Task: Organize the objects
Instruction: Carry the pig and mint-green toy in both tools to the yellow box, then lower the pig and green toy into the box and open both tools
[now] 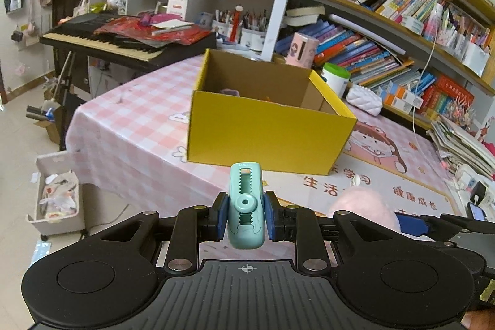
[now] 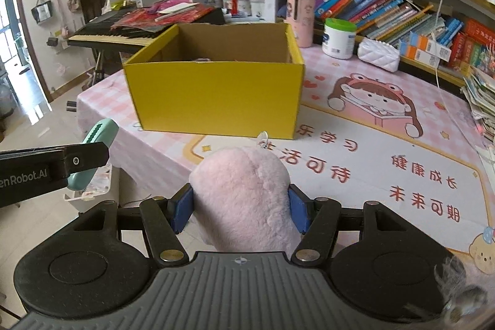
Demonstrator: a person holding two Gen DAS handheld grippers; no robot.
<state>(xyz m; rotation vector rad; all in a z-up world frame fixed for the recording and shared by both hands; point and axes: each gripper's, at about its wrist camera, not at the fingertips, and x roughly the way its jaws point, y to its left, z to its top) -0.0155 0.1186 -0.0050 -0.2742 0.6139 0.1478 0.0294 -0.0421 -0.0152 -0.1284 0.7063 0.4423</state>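
My left gripper (image 1: 246, 217) is shut on a mint-green clip-like plastic tool (image 1: 246, 203) and holds it upright above the table's near edge, in front of the open yellow cardboard box (image 1: 266, 132). My right gripper (image 2: 239, 211) is shut on a pink fluffy plush (image 2: 244, 197), held above the table short of the box (image 2: 216, 95). The plush also shows in the left wrist view (image 1: 362, 206). The left gripper with the green tool (image 2: 92, 150) shows at the left of the right wrist view. Something purple lies inside the box, mostly hidden.
The table has a pink checked cloth (image 1: 130, 119) with a cartoon mat (image 2: 386, 150). Behind the box stand a white jar with a green lid (image 2: 338, 37), a white quilted purse (image 2: 379, 53), a pink cup and bookshelves. A keyboard (image 1: 102, 45) and a floor bin (image 1: 57, 194) are left.
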